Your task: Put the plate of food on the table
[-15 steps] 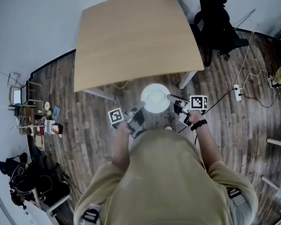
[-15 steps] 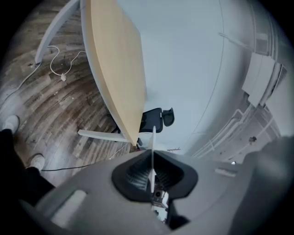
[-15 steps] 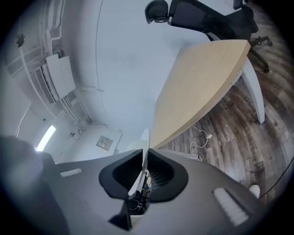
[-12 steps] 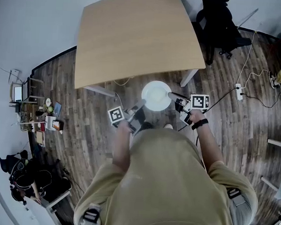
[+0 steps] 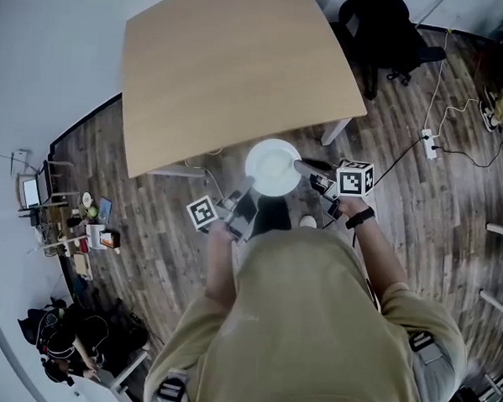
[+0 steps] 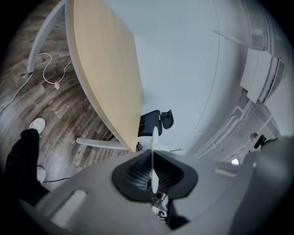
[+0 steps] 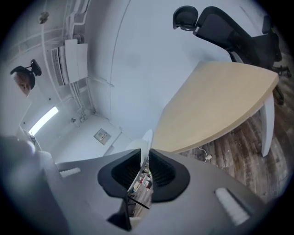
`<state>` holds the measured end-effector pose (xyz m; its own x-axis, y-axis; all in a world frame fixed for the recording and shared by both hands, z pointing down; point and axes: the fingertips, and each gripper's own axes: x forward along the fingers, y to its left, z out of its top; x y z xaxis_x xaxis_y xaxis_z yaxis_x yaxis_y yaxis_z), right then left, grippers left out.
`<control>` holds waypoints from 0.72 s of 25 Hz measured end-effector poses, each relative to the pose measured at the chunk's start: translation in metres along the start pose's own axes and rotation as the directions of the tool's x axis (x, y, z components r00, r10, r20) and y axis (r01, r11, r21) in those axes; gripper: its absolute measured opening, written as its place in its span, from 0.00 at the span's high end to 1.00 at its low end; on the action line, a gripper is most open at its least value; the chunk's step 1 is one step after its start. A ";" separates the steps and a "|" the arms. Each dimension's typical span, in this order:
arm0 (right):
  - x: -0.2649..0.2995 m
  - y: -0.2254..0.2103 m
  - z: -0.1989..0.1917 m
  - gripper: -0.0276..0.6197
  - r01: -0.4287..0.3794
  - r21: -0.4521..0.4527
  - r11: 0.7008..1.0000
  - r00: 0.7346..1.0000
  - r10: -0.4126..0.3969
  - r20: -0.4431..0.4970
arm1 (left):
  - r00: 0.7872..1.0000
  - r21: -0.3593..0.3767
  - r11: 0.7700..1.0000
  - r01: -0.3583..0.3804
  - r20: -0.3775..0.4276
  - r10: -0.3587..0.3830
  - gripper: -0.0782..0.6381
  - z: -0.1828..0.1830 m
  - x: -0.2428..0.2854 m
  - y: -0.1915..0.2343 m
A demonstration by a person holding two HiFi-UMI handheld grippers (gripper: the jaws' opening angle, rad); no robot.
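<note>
The left gripper [image 5: 245, 192] is pinched tight on the thin rim of the plate [image 5: 273, 166], its dark pads meeting on the white edge in the left gripper view. It takes the rim at about 7 o'clock on the plate. The right gripper [image 5: 308, 169] is likewise clamped on the rim, at about 3 o'clock, with its jaws a little wider where the edge sits between them. Gripping the rim at two well-separated points probably keeps the plate level and stops it swinging, since one pinch on so thin an edge would let it tip. The plate hangs in the air over the wood floor, just short of the near edge of the table [image 5: 233, 69], which lies at 12 o'clock from it. The plate is not yet on the tabletop, so the carry looks unfinished, and the next move should be forward and over that edge. I cannot make out any food on the pale surface. Beyond, at 2 o'clock, an office chair [image 5: 382, 30] stands by the table's far corner, and a power strip [image 5: 425, 155] lies on the floor at 3 o'clock. Counted: two grippers, one plate, one table, one chair, one power strip.
</note>
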<state>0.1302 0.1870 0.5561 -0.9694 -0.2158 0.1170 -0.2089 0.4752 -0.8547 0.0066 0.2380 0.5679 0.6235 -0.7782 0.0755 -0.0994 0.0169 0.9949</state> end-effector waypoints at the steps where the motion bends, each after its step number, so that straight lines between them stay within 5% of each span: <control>1: 0.008 -0.004 0.007 0.86 0.008 -0.014 1.000 1.000 -0.008 0.005 | 1.000 0.001 1.000 -0.001 -0.006 0.001 0.88 0.012 0.005 0.002; 18: 0.166 -0.073 0.098 0.87 0.182 0.003 0.983 0.982 -0.181 0.055 | 0.998 0.022 1.000 -0.014 -0.062 0.016 0.88 0.202 0.048 0.044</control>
<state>-0.0026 0.0330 0.5886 -0.9068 -0.3451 0.2421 -0.3811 0.4258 -0.8206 -0.1249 0.0747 0.6019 0.6684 -0.7377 0.0949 -0.1251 0.0143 0.9920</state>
